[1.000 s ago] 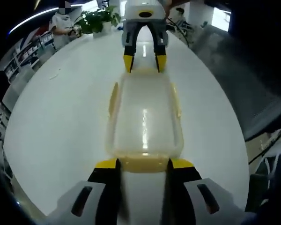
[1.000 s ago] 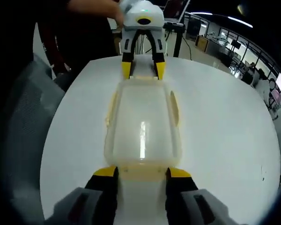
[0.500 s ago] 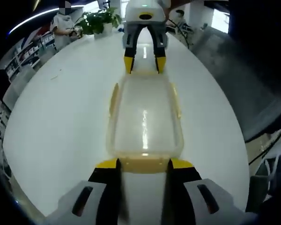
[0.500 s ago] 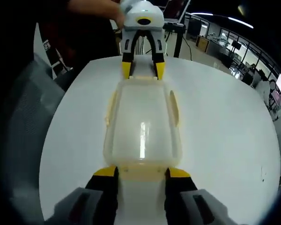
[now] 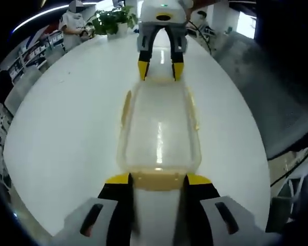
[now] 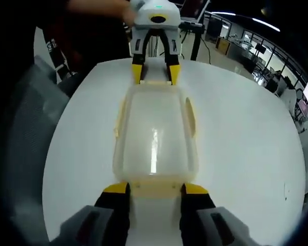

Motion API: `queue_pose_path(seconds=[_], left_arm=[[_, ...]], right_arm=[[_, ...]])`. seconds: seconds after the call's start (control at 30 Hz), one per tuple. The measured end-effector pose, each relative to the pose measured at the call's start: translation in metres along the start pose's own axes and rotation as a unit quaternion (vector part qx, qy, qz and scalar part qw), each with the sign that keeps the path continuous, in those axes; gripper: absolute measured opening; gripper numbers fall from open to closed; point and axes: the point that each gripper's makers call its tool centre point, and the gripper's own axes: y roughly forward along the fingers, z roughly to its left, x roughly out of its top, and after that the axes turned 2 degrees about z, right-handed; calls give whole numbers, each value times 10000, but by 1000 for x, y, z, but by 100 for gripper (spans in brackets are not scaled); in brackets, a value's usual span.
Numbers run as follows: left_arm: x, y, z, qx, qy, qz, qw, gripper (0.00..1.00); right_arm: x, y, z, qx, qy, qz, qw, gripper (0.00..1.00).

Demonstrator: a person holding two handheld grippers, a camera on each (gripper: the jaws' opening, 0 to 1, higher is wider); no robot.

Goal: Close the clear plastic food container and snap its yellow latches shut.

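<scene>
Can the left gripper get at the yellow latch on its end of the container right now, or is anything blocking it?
Probably yes. The left gripper has its jaws open on either side of the end latch of the clear container, with nothing between them. The right gripper works the far end, out of its way.

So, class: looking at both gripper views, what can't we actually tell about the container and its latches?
- Left gripper view: the near end latch sits between the left gripper fingers; whether it is snapped cannot be told.
- Right gripper view: the same goes for the latch at the right gripper.
- The container contents are blurred by glare.
</scene>
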Motion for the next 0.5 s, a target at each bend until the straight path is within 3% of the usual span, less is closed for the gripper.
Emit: queue_pose_path(seconds=[0.5], left_arm=[[16, -33, -3, 300, -71, -17, 9995, 35]], right_arm=[[22, -34, -4, -29, -238, -160, 9996, 36]])
